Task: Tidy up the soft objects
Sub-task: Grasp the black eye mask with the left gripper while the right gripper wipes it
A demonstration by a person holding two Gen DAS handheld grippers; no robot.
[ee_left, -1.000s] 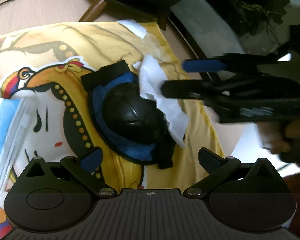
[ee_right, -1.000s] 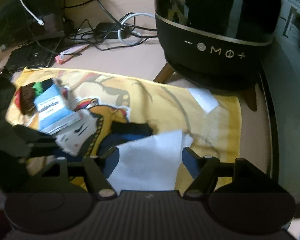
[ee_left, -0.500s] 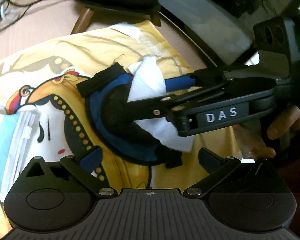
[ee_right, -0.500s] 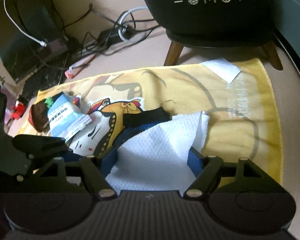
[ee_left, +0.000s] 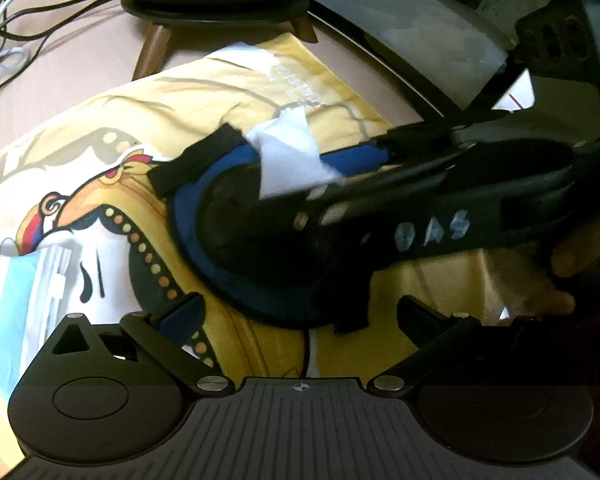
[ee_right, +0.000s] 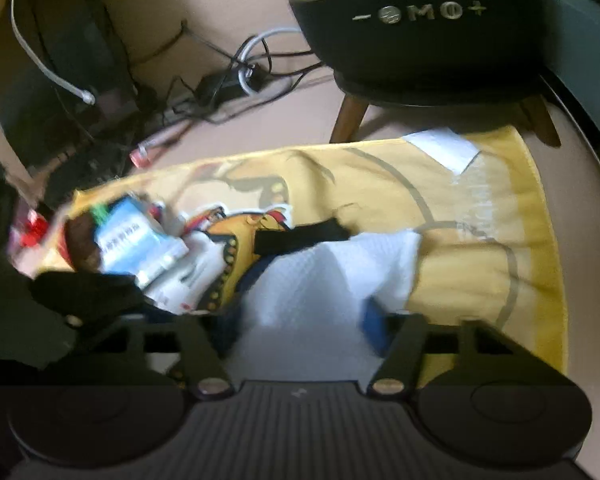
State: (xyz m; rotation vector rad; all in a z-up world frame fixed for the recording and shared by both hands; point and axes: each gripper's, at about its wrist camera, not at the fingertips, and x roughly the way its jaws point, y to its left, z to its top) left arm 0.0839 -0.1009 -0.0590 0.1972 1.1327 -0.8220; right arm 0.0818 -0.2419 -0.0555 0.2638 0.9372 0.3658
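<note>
A black knee pad with blue padding (ee_left: 228, 232) lies on a yellow printed cloth (ee_left: 220, 92). A white tissue (ee_left: 288, 156) rests on its upper right side. My right gripper (ee_left: 296, 176) reaches in from the right across the pad, with the tissue between its fingers. In the right wrist view the tissue (ee_right: 320, 288) fills the gap of the right gripper (ee_right: 300, 328); its fingers stand apart, open. The pad's black strap (ee_right: 300, 236) shows just beyond. My left gripper (ee_left: 300, 316) is open and holds nothing, hovering just short of the pad's near edge.
A blue-and-white mask packet (ee_left: 20, 300) (ee_right: 132, 236) lies on the cloth's left part beside a brown item (ee_right: 80, 240). A black speaker on wooden legs (ee_right: 420, 40) stands behind the cloth. Cables (ee_right: 228, 76) tangle at the back left. A hand (ee_left: 572, 252) holds the right gripper.
The right gripper pushed further left over the knee pad, and the tissue now sits deeper between its fingers and bunched higher. The left gripper drew back slightly and stays open.
</note>
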